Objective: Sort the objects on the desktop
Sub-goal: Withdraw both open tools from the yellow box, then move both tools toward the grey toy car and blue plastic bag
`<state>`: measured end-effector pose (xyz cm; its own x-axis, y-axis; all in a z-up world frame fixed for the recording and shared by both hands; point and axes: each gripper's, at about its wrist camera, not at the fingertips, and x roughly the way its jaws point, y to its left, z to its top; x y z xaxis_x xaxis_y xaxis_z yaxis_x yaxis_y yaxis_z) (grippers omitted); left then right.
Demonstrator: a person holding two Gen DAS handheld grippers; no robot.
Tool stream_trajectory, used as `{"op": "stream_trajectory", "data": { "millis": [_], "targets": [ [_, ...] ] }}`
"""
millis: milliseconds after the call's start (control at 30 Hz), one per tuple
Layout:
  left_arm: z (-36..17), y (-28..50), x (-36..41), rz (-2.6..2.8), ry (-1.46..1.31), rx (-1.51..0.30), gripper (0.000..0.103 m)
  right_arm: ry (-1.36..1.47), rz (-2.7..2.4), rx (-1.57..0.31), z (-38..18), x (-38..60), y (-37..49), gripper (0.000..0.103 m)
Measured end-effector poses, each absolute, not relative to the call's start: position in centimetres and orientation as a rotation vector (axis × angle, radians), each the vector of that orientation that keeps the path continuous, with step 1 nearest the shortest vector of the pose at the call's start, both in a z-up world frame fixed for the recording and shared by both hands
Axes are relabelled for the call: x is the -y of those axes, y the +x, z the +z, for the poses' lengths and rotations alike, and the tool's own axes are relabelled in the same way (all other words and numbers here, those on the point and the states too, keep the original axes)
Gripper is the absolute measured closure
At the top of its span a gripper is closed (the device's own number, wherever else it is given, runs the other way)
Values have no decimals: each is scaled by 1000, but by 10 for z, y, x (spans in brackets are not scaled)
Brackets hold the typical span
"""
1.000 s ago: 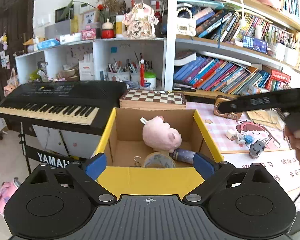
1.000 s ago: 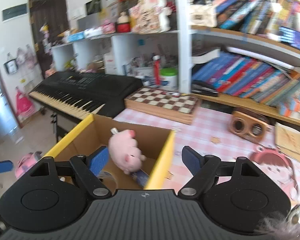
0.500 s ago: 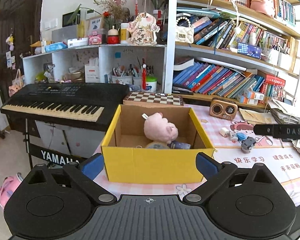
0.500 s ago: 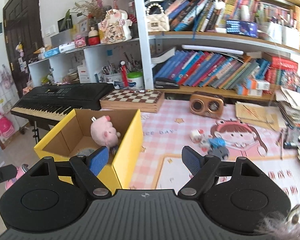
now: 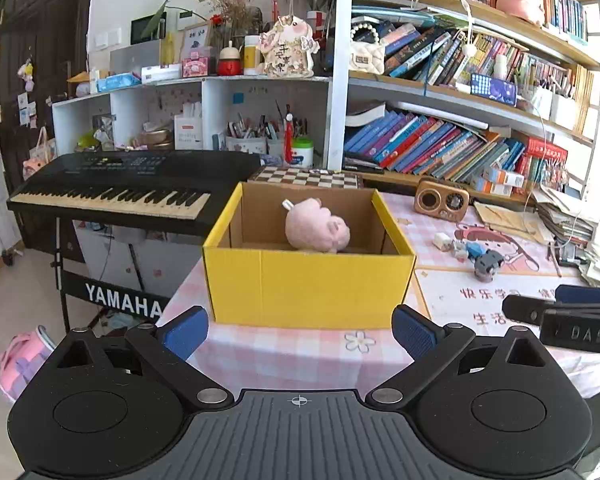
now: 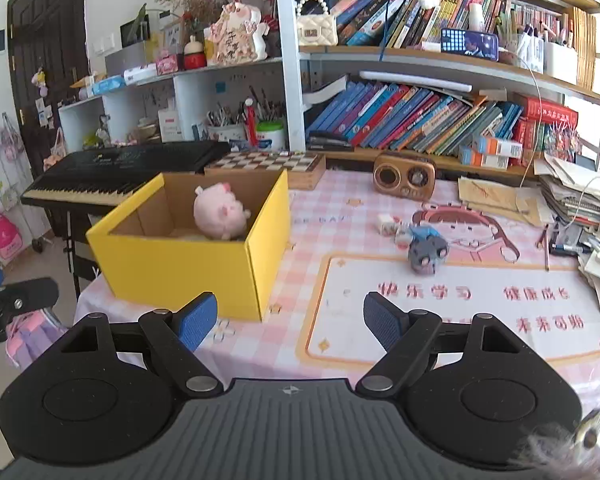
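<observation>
A yellow cardboard box (image 5: pixel 308 284) (image 6: pixel 180 268) stands at the table's left end with a pink plush pig (image 5: pixel 316 230) (image 6: pixel 220 216) inside. Small toys lie on the mat to its right: a grey toy (image 6: pixel 427 255) (image 5: pixel 487 263), a blue piece (image 6: pixel 422 233) and a white cube (image 6: pixel 387 224). My left gripper (image 5: pixel 300 330) is open and empty, held back from the box's front. My right gripper (image 6: pixel 290 322) is open and empty, over the table's near edge, right of the box.
A pink checked cloth (image 6: pixel 340 208) covers the table. A wooden radio (image 6: pixel 404 176), a chessboard (image 6: pixel 268 162) and paper stacks (image 6: pixel 580 200) sit at the back and right. A black keyboard (image 5: pixel 112 192) stands left of the table. Bookshelves fill the back wall.
Both grippers have pulled back and away from the box, which now looks smaller and farther. The box's contents apart from the pig have dropped out of sight behind its front wall.
</observation>
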<state>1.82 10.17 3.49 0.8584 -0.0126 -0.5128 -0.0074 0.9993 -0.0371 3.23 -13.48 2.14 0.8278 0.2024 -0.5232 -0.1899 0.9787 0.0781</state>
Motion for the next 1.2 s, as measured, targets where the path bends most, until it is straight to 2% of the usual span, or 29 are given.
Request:
{"op": "stream_trajectory", "data": {
  "millis": [600, 1200],
  "targets": [
    [11, -7, -75, -48, -23, -576, 3, -30, 187, -604, -11, 127, -21, 24],
    [-5, 9, -42, -183, 12, -658, 3, 18, 30, -649, -22, 164, -27, 23]
  ]
}}
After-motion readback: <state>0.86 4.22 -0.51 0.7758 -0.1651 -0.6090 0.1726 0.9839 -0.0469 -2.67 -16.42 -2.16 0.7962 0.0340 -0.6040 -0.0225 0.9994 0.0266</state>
